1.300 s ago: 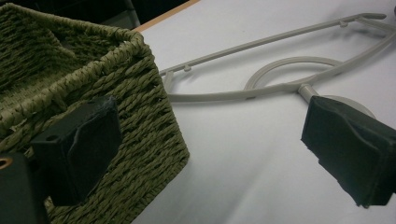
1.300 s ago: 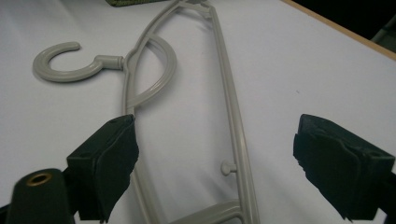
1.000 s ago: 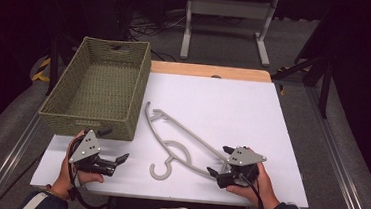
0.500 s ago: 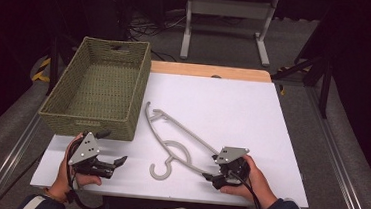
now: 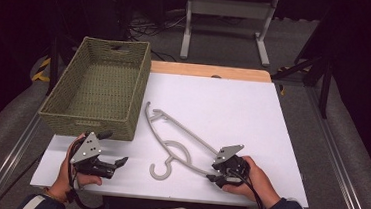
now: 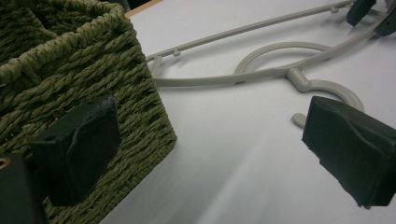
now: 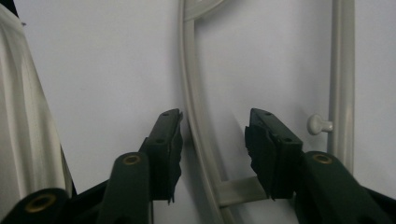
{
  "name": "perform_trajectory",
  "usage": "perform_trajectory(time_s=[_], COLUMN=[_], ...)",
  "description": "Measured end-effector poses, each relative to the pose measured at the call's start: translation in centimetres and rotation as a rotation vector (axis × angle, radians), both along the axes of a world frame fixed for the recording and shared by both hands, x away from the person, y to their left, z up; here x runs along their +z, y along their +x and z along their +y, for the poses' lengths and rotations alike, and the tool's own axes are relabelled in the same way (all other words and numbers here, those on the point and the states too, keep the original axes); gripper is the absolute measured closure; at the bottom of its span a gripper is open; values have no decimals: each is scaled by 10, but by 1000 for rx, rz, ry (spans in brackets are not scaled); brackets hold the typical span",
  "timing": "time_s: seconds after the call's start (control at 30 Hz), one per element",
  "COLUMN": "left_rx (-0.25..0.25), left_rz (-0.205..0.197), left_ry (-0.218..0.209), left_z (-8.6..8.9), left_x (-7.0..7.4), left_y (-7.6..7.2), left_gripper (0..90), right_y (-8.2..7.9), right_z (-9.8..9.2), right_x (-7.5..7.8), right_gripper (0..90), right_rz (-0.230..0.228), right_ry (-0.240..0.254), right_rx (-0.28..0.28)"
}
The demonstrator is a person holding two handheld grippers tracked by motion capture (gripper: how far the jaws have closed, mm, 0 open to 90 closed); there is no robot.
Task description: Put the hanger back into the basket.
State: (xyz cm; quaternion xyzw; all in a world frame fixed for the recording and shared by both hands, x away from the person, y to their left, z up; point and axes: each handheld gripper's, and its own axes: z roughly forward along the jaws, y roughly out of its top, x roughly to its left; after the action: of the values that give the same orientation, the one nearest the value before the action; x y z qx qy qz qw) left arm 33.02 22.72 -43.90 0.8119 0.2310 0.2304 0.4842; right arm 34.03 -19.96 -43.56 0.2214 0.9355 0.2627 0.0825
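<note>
A grey plastic hanger lies flat on the white table, its hook toward the front edge. My right gripper is at the hanger's right end. In the right gripper view the hanger's curved arm runs between the jaws of that gripper. The jaws have just been closing. The arm lies close to the left pad and a gap remains at the right pad. My left gripper rests open at the front left beside the basket, with nothing between its pads.
A green woven basket stands at the left, and its corner is close to my left gripper. The hanger hook lies ahead of the left jaws. A white garment hangs at the table's front edge.
The right gripper edged left onto the hanger's end and its jaws narrowed around the arm. The left gripper and the hanger stayed where they were.
</note>
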Motion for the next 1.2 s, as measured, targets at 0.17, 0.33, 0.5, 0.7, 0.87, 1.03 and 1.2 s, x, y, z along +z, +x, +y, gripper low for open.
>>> perform_trajectory(time_s=[0.17, 0.33, 0.5, 0.7, 0.87, 1.03, 1.2], left_rx=[-2, -10, -21, -42, -77, -79, -97], left_rz=[3, 21, 22, 45, 61, 68, 93], left_ry=[7, 14, 23, 29, 56, 50, 0], left_z=[-1, -3, -5, -9, -19, -21, -29], left_x=[0, -2, -2, -6, -9, -9, -8], left_y=[0, 2, 1, 3, 1, 2, 3], left_gripper=[51, 53, 55, 63, 88, 91, 114], right_y=[2, 7, 15, 24, 24, 30, 36], right_z=[4, 13, 25, 33, 18, 0, -8], right_x=[0, 1, 5, 8, 4, 9, 12], right_gripper=[624, 712, 805, 831, 833, 833, 833], right_rz=[13, 31, 57, 74, 76, 87, 85], right_ry=[-10, -45, -126, -168, -55, 101, 247], right_rx=[14, 38, 82, 135, 96, 19, -47])
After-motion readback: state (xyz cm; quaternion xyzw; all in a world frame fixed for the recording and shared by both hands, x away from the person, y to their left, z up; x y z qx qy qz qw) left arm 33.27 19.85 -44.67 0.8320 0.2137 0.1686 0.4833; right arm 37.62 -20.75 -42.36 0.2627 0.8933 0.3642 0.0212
